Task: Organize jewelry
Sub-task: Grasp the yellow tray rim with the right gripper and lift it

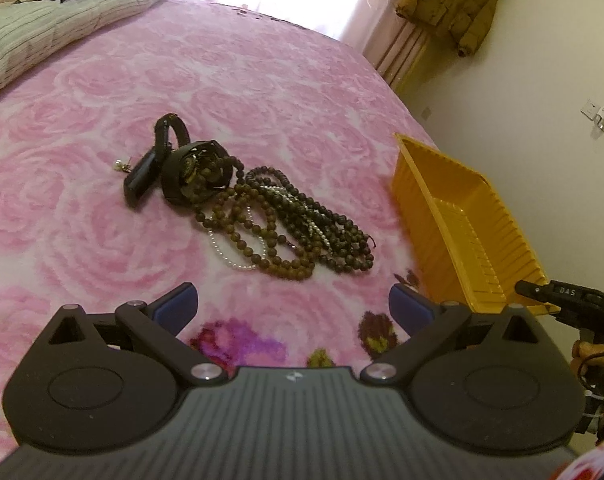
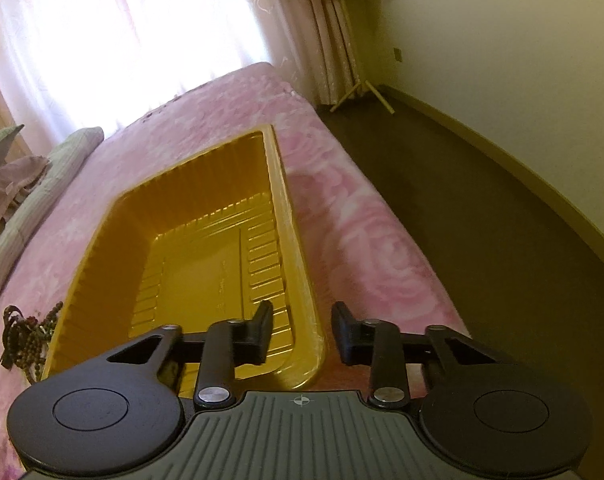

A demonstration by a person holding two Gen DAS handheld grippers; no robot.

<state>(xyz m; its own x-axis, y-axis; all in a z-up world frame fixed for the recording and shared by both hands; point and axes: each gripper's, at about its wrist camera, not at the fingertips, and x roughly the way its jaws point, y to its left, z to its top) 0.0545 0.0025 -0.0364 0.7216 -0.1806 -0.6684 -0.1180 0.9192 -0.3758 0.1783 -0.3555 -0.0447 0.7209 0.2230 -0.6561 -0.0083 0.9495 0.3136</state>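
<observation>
A heap of dark and brown bead necklaces (image 1: 286, 224) lies on the pink bed cover, with a white pearl strand (image 1: 230, 258) under it. Black watch bands (image 1: 182, 164) and a small pearl earring (image 1: 120, 166) sit at the heap's far left. My left gripper (image 1: 294, 300) hovers just short of the heap, open wide, nothing between its blue pads. An empty yellow plastic tray (image 2: 206, 248) stands right of the heap. My right gripper (image 2: 302, 328) straddles the tray's near right wall, one finger inside and one outside, with a gap on both sides. The beads (image 2: 30, 336) show at the tray's left.
The bed's right edge (image 2: 381, 216) runs just past the tray, with dark floor (image 2: 461, 184) below. A folded striped quilt (image 1: 42, 36) lies at the far left. A person's hand (image 1: 597, 356) holds the right tool at the frame's right edge. Curtains and a brown jacket (image 1: 449, 0) hang behind.
</observation>
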